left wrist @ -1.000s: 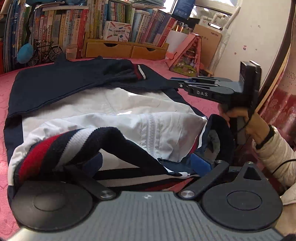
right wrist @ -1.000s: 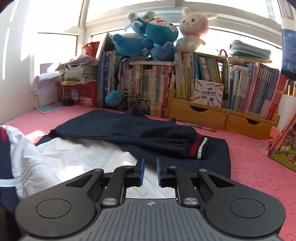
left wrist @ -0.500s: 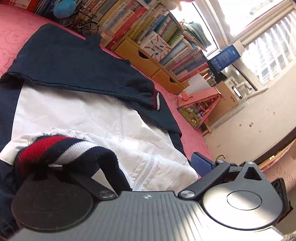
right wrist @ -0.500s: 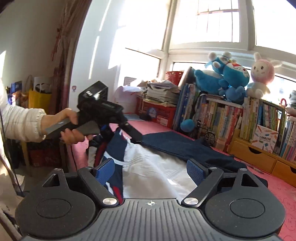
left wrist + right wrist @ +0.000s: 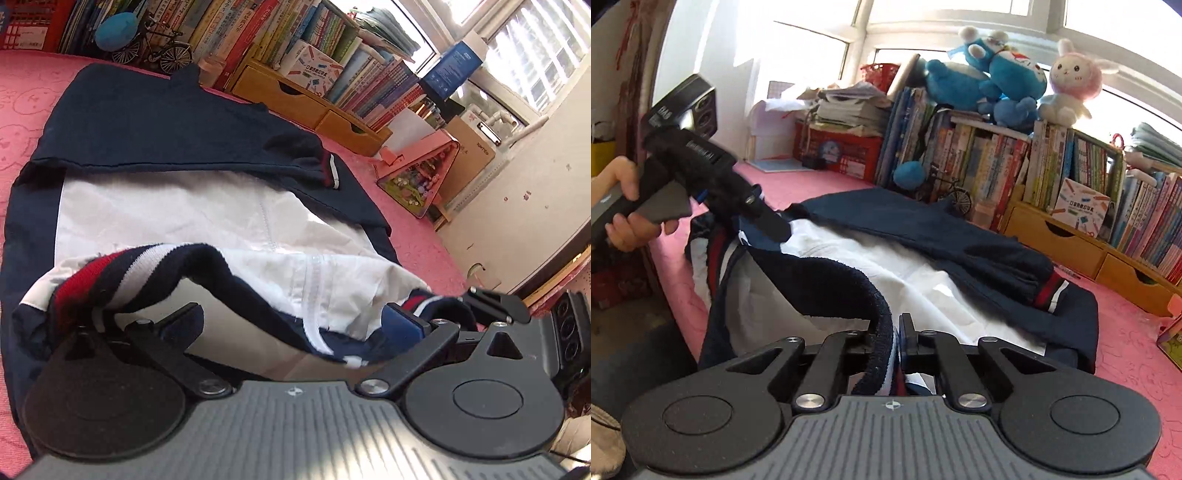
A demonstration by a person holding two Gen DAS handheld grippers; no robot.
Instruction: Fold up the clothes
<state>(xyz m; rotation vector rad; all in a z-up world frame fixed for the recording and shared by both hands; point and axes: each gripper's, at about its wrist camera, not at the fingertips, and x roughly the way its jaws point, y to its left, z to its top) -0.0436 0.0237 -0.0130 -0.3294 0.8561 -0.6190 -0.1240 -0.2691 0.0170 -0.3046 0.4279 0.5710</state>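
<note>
Pink patterned counter [image 5: 1126, 332] runs ahead of both tools to a wall of books; three plush toys [image 5: 1015, 85], two blue and one pink rabbit, sit on top; "DAS" shows on the left tool's body; the navy-and-white jacket [image 5: 166, 206] lies spread ahead, one sleeve [image 5: 960, 247] folded across; the right tool [image 5: 895, 332] pinches its striped hem [image 5: 882, 332]; the left tool [image 5: 291, 321] stands spread, hem draped over it.

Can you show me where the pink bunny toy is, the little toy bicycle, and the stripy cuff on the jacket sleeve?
pink bunny toy [image 5: 1071, 90], right wrist view, on its face.
little toy bicycle [image 5: 162, 50], left wrist view, on its frame.
stripy cuff [image 5: 330, 171], left wrist view, on the red and white bands at the sleeve end.
</note>
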